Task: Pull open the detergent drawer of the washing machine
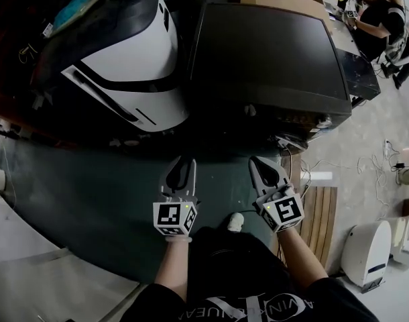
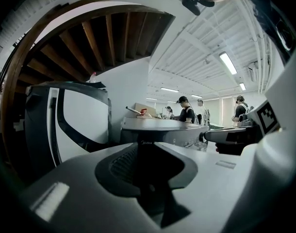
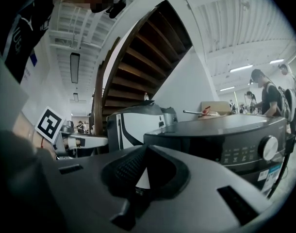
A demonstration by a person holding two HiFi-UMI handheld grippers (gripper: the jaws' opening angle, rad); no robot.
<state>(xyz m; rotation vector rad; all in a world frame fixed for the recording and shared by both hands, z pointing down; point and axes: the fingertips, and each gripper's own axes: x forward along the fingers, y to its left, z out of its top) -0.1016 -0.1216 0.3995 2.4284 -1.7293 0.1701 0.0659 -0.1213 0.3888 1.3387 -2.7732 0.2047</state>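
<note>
Detergent drawer: somewhere on the dark washing machine [image 1: 265, 52] front, not distinguishable. Left gripper [image 1: 180, 165] and right gripper [image 1: 266, 170] sit short of it, jaws slightly spread, empty. In such gloom I could hook the dial [image 3: 268, 148] instead.

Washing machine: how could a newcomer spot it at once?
By the brown wooden staircase stand two appliances. The dark grey boxy washing machine is the right one in the head view; unlike its rounded white-and-black neighbour, it has a flat top and a pale round dial.
</note>
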